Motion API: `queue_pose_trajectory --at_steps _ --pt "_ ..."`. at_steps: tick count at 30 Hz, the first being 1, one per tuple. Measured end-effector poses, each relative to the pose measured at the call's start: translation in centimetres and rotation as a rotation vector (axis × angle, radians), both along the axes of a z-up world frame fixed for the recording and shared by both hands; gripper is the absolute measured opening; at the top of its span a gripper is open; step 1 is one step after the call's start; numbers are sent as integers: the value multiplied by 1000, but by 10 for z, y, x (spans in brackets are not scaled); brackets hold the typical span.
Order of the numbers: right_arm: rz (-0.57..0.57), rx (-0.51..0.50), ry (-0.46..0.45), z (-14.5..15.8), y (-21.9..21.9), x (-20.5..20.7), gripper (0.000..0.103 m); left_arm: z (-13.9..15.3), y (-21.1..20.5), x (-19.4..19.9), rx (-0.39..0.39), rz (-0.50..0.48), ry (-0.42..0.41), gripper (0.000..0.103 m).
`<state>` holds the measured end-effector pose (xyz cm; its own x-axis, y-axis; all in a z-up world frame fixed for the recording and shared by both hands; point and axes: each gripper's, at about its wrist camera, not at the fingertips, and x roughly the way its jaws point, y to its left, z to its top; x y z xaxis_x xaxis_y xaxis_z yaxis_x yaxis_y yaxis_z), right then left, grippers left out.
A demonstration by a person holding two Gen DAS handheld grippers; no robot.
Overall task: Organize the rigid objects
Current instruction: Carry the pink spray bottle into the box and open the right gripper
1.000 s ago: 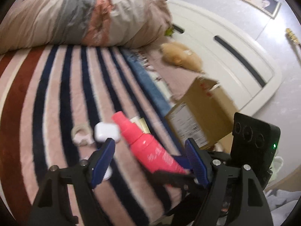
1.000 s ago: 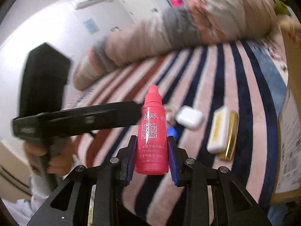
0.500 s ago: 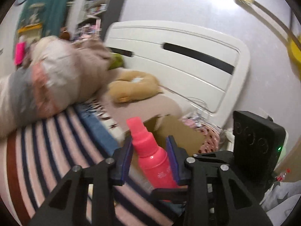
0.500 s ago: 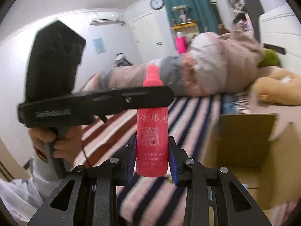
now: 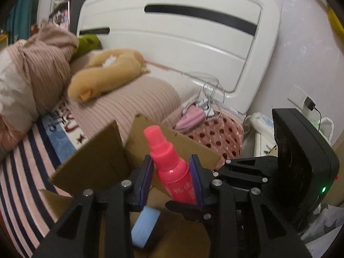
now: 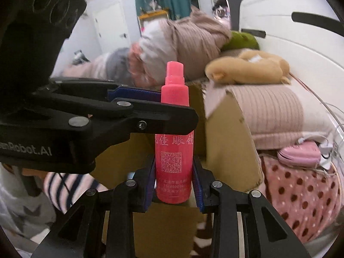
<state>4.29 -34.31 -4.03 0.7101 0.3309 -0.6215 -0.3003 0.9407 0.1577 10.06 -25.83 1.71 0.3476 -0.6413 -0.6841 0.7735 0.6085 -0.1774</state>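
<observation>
A pink spray bottle (image 5: 172, 167) with white print is held by both grippers at once. My left gripper (image 5: 172, 176) is shut on its upper body, above an open cardboard box (image 5: 94, 161). My right gripper (image 6: 174, 180) is shut on the bottle's (image 6: 174, 142) lower body and holds it upright in front of the box (image 6: 232, 137). The left gripper's fingers (image 6: 133, 94) cross the right wrist view and clamp the bottle near its neck. A light blue round object (image 5: 145, 228) lies inside the box.
The box stands on a striped bedspread (image 5: 19, 172). Behind it lie a tan plush toy (image 5: 105, 73), ribbed pink pillows (image 5: 133, 103), a dotted pink blanket (image 5: 217, 135) and a white headboard (image 5: 193, 34). A rolled duvet (image 6: 172, 49) lies further back.
Both grippers carried the bottle from over the striped bedspread to above the cardboard box. The left gripper, open a second ago, closed on the bottle. The small items on the bedspread left view.
</observation>
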Motion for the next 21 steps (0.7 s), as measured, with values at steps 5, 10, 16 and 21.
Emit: queue_pose_trajectory --at_steps 5,10,16,21 --pt "-50 -44 18 -10 -3 5 40 -11 -4 7 41 25 28 61" --pt "-38 -37 4 -5 -2 -2 58 -8 5 6 43 49 29 65" --pt "-25 -32 -32 11 12 -7 58 19 51 -9 -5 114 -35 68" --pt "31 16 -110 36 42 -17 59 38 115 -20 -27 225 -81 70"
